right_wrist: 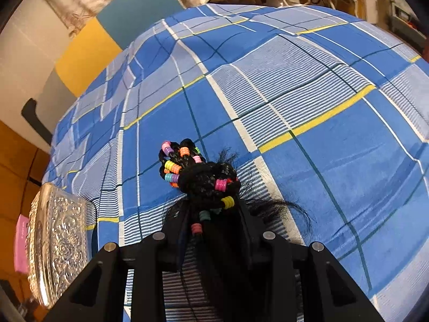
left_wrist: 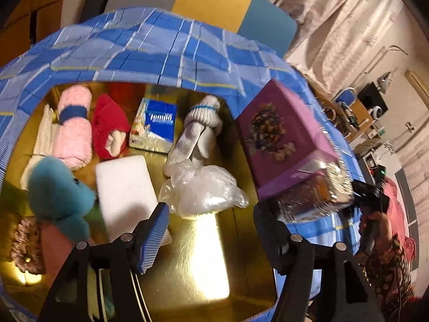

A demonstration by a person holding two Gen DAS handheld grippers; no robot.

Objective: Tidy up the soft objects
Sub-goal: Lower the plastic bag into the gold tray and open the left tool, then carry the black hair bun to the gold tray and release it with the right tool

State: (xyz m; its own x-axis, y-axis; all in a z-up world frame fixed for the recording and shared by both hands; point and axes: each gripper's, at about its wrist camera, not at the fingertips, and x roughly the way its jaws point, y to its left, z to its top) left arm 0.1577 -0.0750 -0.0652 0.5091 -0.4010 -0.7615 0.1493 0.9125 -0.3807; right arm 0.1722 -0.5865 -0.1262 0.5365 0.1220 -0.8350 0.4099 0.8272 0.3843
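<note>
We grip beaded hairpiece (right_wrist: 198,179) in right tongs (right_wrist: 211,214); left tongs (left_wrist: 211,222) open; next, carry to gold box (left_wrist: 241,281) at 9 o'clock

Black braided hairpiece (right_wrist: 199,179) with bright beads, pinched above blue plaid cloth (right_wrist: 321,102).

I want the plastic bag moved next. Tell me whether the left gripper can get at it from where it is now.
Probably yes. The left gripper is open and empty, and the plastic bag lies just ahead of its fingertips on the gold tray, with nothing between them. The white foam block sits close beside it.
</note>
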